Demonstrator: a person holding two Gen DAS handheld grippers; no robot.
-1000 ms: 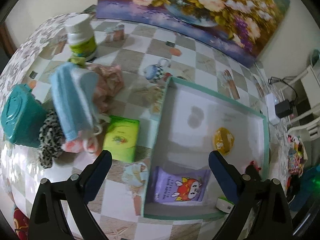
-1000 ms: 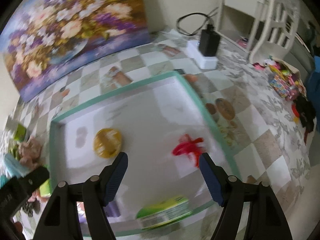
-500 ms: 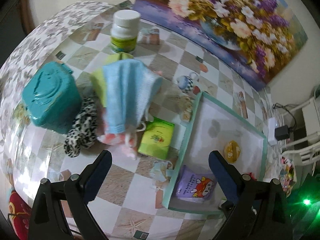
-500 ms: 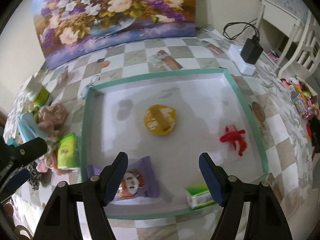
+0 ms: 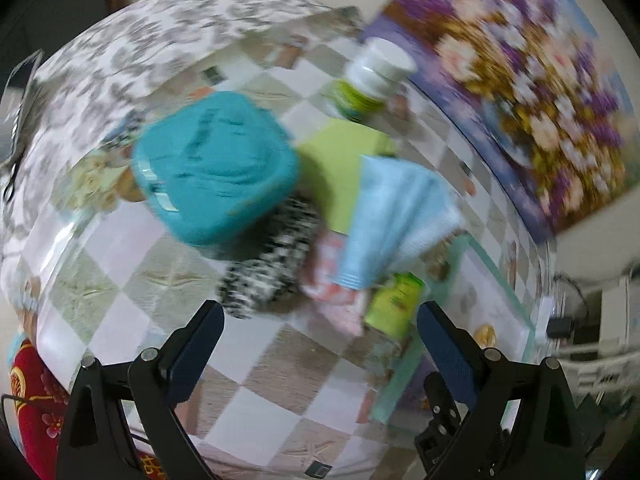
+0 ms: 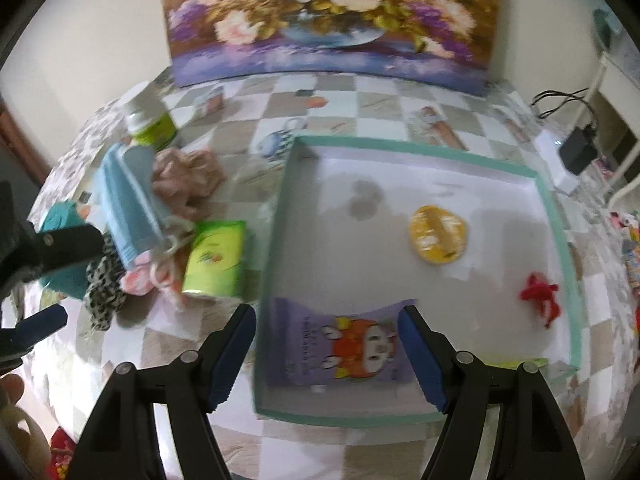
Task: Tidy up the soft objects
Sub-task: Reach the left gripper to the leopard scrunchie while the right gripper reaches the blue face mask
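Both my grippers are empty. My left gripper (image 5: pixel 320 344) has its jaws spread wide with nothing between them, hanging over the heap of unsorted goods; my right gripper (image 6: pixel 326 344) is likewise spread and holds nothing, poised above the near edge of the teal-rimmed tray (image 6: pixel 558 216). Progress, as I judge it, is partial. Inside the tray lie a flat purple packet (image 6: pixel 344 348) with a cartoon figure, a round yellow disc (image 6: pixel 438 234), a small red crumpled item (image 6: pixel 540 292) and, at the near rim, a green-edged pack I can barely make out. Outside it, on the checked tablecloth (image 5: pixel 132 248), the soft goods remain in one cluster to the tray's left: a folded light-blue towel (image 5: pixel 396 212) of ribbed terry, a black-and-white speckled fabric piece (image 5: pixel 272 268) lying against it, a pink-and-white fabric item (image 6: pixel 138 278) beneath the towel, and a crumpled dusty-pink cloth (image 6: pixel 186 182) behind. A glossy green tissue pack (image 6: pixel 216 258) lies just beside the tray wall. A hard teal lidded container (image 5: pixel 212 168) and a white-capped bottle (image 5: pixel 372 76) stand with the cluster; these look rigid. The left view is blurred, so finer texture cannot be confirmed. Sorting of the cloth items appears not yet done.
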